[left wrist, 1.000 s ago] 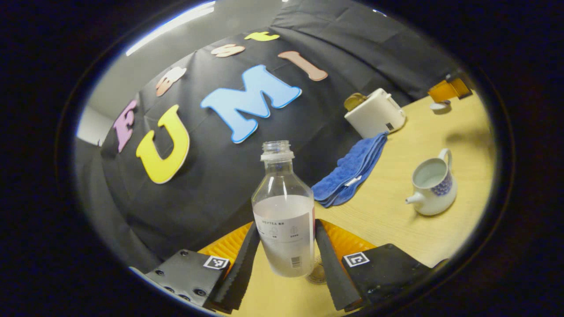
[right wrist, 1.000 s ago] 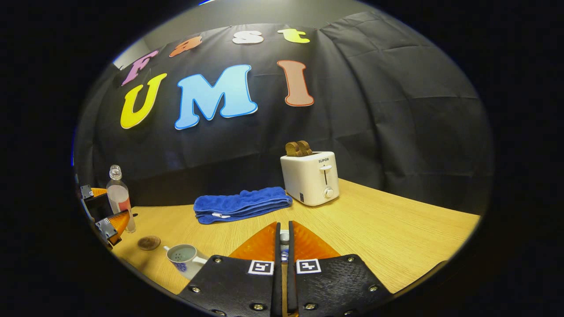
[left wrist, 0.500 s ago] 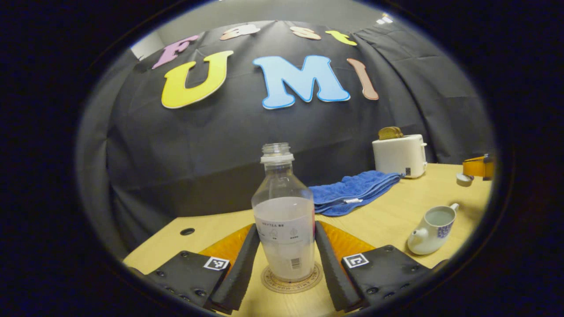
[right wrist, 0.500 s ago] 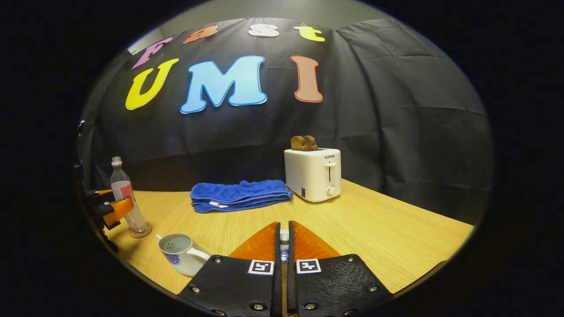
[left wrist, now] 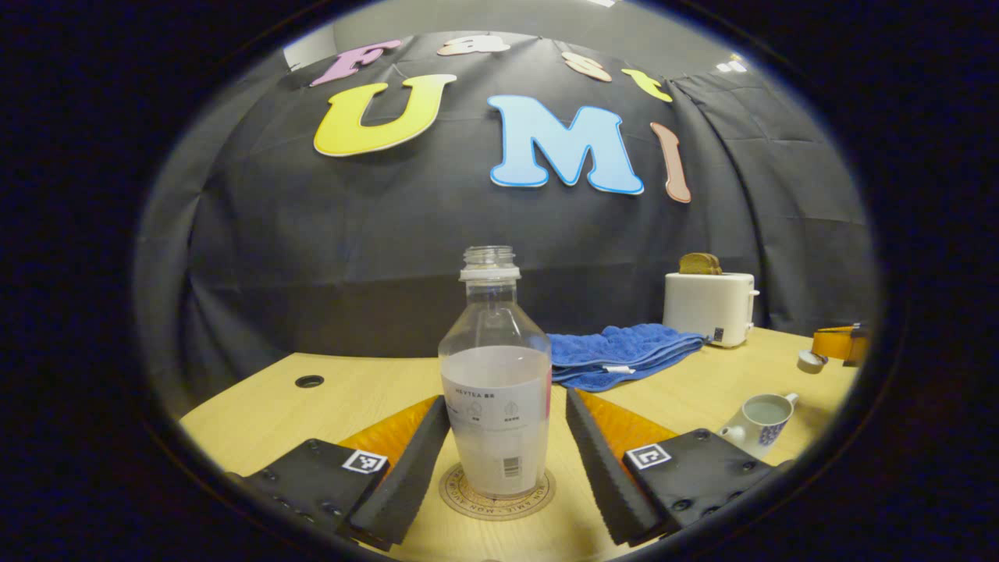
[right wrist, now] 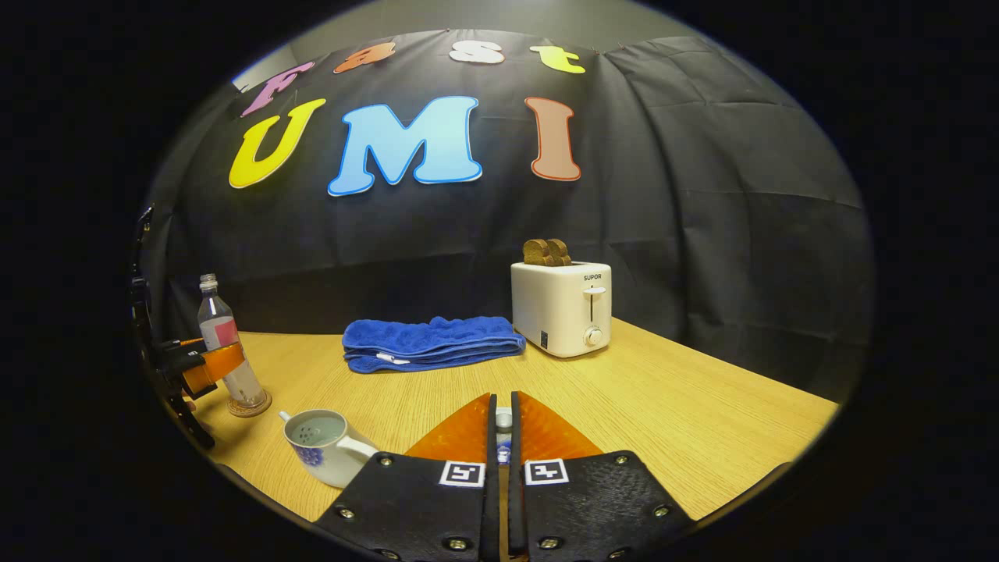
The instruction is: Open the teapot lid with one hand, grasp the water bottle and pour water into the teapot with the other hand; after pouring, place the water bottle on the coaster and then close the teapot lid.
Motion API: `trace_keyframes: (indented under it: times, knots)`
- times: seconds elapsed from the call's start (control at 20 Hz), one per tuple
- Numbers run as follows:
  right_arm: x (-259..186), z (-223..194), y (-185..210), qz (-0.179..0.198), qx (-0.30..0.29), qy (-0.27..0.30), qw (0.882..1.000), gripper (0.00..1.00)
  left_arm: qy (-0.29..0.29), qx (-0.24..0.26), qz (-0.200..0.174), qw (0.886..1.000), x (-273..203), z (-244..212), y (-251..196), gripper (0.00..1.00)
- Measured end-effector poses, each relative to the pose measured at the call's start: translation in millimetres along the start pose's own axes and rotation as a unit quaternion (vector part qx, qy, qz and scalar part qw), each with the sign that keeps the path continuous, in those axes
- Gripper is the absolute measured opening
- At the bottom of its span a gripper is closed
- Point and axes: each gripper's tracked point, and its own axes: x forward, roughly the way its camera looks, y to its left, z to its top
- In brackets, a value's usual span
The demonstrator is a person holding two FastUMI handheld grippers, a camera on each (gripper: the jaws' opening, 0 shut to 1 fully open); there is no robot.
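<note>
A folded blue towel (right wrist: 433,343) lies on the wooden desk (right wrist: 663,406) just beside a white toaster (right wrist: 563,308) with two bread slices (right wrist: 546,251) sticking up.

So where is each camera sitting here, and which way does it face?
Left gripper view: rides the left tongs, low over the table, facing the wall; the bottle stands on the coaster between its open fingers.
Right gripper view: rides the right tongs, facing the toaster and towel; its fingers are shut on the lid.
Shared: bottle, coaster, teapot, towel, toaster; each view also catches the other tongs off to one side.
</note>
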Motion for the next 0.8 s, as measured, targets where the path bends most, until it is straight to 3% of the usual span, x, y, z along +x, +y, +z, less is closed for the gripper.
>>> trace_keyframes:
  times: [0.3, 0.6, 0.8]
  knots:
    - [-5, 7, 15, 0.024, 0.004, -0.013, 1.0, 0.05, -0.021, -0.006, 0.014, 1.0, -19, 21, 5, 1.0]
    - [-24, 30, 79, 0.124, 0.008, -0.067, 0.99, 0.04, -0.014, 0.003, 0.03, 0.999, -58, 12, 7, 1.0]
    - [-22, 21, 118, 0.168, -0.024, -0.058, 0.984, 0.04, -0.024, 0.0, 0.044, 0.999, -93, 15, 8, 1.0]
